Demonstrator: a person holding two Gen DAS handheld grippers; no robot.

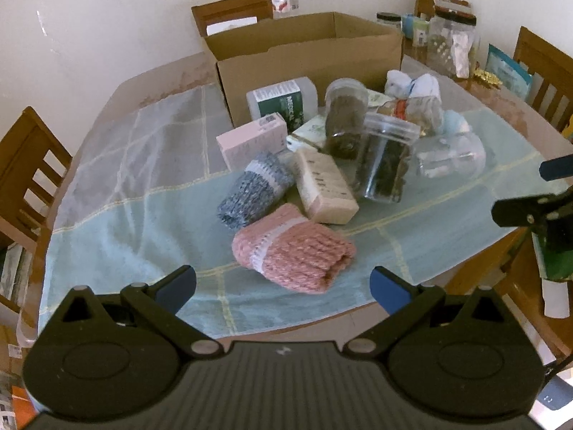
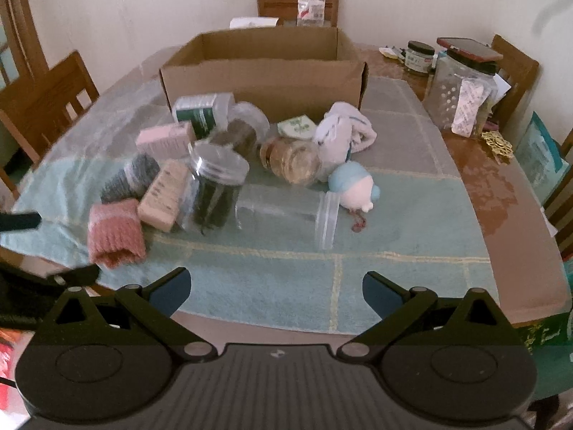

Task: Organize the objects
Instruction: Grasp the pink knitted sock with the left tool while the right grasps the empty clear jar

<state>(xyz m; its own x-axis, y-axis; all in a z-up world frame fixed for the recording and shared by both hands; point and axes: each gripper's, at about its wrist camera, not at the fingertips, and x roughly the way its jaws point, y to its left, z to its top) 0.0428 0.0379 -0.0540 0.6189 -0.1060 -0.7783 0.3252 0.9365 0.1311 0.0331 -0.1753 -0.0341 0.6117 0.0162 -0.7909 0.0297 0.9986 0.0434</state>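
Observation:
A heap of loose items lies on a pale green cloth (image 1: 118,222) in front of an open cardboard box (image 1: 308,61) (image 2: 265,71). Nearest is a pink knitted roll (image 1: 293,251) (image 2: 114,233), then a blue-grey knitted roll (image 1: 254,190), a beige box (image 1: 326,188), a pink box (image 1: 252,139), a green-labelled bottle (image 1: 283,100), dark-filled clear jars (image 1: 386,157) (image 2: 218,186), an empty clear jar (image 2: 286,211), a blue-and-white plush (image 2: 354,186) and white socks (image 2: 343,132). My left gripper (image 1: 283,288) is open just short of the pink roll. My right gripper (image 2: 275,290) is open over bare cloth.
Wooden chairs (image 1: 28,175) (image 2: 46,96) ring the table. A water bottle (image 2: 311,1) stands behind the box. Jars (image 2: 462,93), a phone (image 2: 469,48) and packets crowd the far right corner. The right gripper's fingers (image 1: 519,211) show at the left view's right edge.

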